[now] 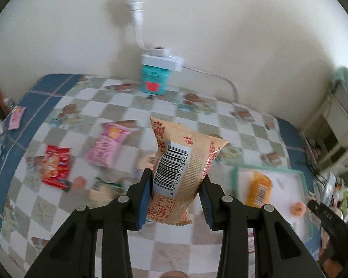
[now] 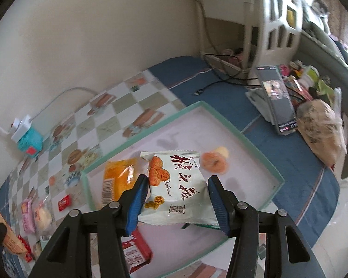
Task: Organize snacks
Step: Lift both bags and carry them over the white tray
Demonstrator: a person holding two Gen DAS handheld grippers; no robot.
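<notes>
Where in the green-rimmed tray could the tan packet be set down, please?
Bare room lies in the tray's far half, beyond the round orange snack. The near end is crowded by the orange packet, white packet and red packet.

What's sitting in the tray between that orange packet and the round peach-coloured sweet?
A white snack packet with red lettering lies between the orange packet and the peach sweet, framed by the right gripper and its open jaws; the right wrist view shows it.

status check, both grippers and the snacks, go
Left gripper shut on tan packet, held above the table. Right gripper open around white packet in tray. Nothing in the way.
</notes>
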